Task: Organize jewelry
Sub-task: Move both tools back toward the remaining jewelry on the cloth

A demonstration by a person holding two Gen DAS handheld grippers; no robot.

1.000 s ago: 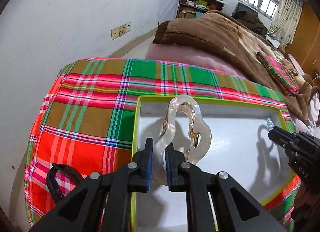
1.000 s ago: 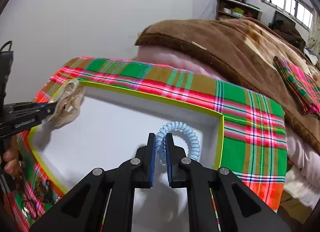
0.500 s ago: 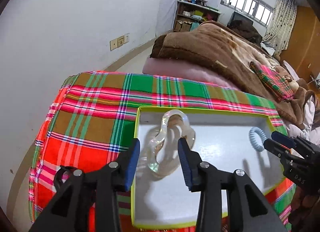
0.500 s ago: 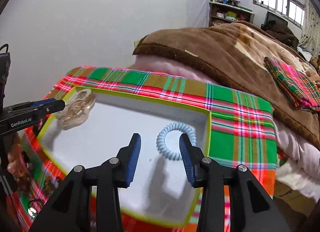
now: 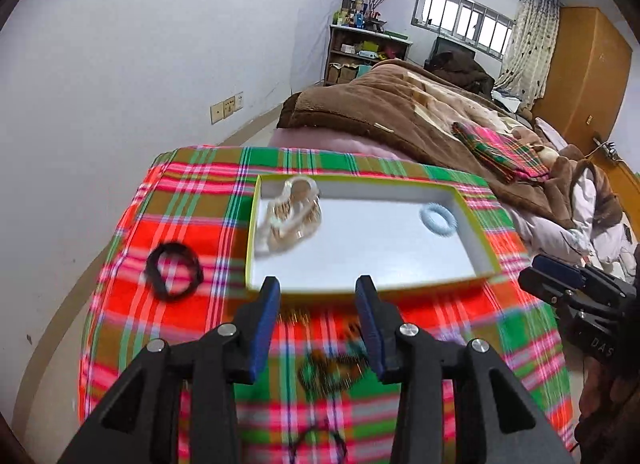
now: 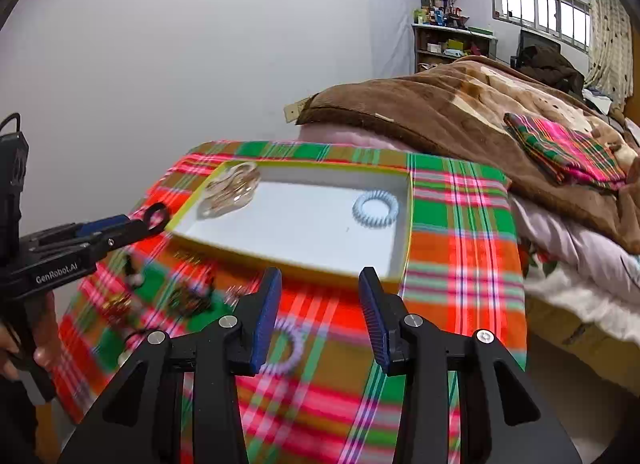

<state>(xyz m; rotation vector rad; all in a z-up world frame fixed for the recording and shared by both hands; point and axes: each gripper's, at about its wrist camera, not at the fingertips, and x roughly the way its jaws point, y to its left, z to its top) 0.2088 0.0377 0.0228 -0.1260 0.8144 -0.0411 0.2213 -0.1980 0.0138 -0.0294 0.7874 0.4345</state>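
A shallow white box (image 5: pixel 372 248) (image 6: pixel 304 232) with a yellow-green rim lies on a plaid cloth. In its far left corner rests a clear hair claw clip (image 5: pixel 290 210) (image 6: pixel 230 189); a pale blue spiral hair tie (image 5: pixel 438 219) (image 6: pixel 375 209) lies near its right wall. My left gripper (image 5: pixel 318 316) hangs open and empty, drawn back in front of the box. Just as open and empty, my right gripper (image 6: pixel 318 310) hovers before the box's near right corner. A black hair band (image 5: pixel 174 270) lies left of the box, and a lilac spiral tie (image 6: pixel 286 350) sits behind the right gripper's left finger.
Several small blurred hair accessories (image 6: pixel 176 296) (image 5: pixel 336 364) lie on the plaid cloth (image 5: pixel 188 232) in front of the box. A brown blanket (image 6: pixel 460 124) covers the bed behind. A hand (image 6: pixel 42 344) holds the left gripper's handle. A white wall stands to the left.
Both grippers let go: the claw clip and the blue spiral tie now lie in the box. Both grippers opened, then pulled back and up from it.
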